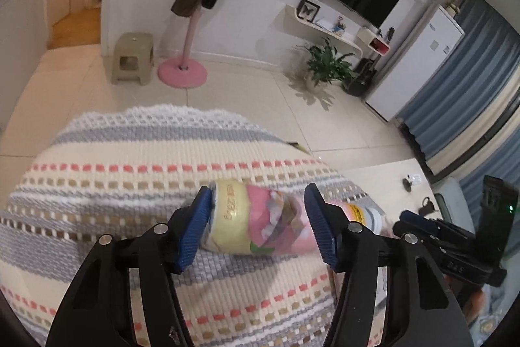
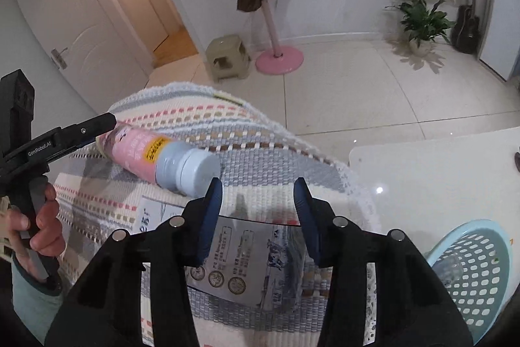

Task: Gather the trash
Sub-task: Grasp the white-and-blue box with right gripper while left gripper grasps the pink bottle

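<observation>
Your left gripper [image 1: 256, 217] clasps the pink bottle [image 1: 260, 223]; right gripper [image 2: 258, 217] empty, apart. Bottle's round, may roll free.

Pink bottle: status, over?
Left gripper jaws around the pink bottle, lying on the striped cloth. Right gripper over a flat printed pouch. Basket right, unobstructed.

The left gripper [image 1: 258, 220] is hiding part of the bottle [image 1: 260, 223]; the right gripper [image 2: 258, 217] is covering the carton's [image 2: 250, 262] sides; the picture's edge is cutting off the basket [image 2: 477, 269].
</observation>
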`<state>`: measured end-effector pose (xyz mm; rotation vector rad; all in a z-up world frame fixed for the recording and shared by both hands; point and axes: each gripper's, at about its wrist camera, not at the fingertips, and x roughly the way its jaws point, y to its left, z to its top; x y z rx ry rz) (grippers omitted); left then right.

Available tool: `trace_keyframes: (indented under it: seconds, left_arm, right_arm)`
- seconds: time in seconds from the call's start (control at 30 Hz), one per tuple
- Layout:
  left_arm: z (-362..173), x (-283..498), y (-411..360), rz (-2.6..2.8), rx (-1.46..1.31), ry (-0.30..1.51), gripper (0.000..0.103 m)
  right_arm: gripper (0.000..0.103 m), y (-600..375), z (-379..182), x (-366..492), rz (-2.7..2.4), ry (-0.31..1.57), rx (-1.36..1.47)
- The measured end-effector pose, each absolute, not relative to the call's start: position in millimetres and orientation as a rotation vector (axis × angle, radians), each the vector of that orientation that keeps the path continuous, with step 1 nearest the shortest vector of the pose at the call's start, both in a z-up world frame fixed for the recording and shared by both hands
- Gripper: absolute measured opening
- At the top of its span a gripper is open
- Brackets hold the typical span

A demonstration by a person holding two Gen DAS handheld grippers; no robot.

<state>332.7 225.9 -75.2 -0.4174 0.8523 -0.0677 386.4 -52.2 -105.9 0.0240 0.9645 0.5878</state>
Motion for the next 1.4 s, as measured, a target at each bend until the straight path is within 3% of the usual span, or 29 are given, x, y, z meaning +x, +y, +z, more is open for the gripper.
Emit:
trace_keyframes:
  seconds: [0.53, 0.6, 0.67, 0.93, 1.0, 1.13, 1.4]
  left_arm:
    - [-81, 226, 181, -0.288, -0.404, 0.908, 0.056]
    - [-80, 214, 173, -0.305, -0.374, 0.907, 0.056]
    - [-75, 204, 174, -0.290, -0.351, 0.887, 0.056]
    - [-52, 210, 195, -0.225, -0.344, 0.829, 0.059]
    - [-50, 220, 190, -0.227, -0.306, 0.834, 0.066]
    - [-51, 246, 170, -0.229, -0.217, 0.859, 0.068]
    - [-73, 290, 143, -0.181, -0.086, 0.916, 0.068]
  right_arm:
    - [0.043, -49, -113, 294, 0.807, 1.094, 0.017]
    - [0.062, -43, -108, 282, 0.787, 1.063, -0.013]
    - [0.069, -35, -104, 272, 0.766, 1.019, -0.056]
    - [0.069, -3, -112, 264, 0.684, 0.990, -0.130]
    - [0.060, -2, -115, 261, 0.671, 0.986, -0.140]
    - [0.052, -20, -115, 253, 0.598, 0.970, -0.126]
    - [0.051, -88, -123, 250, 0.496, 0.996, 0.015]
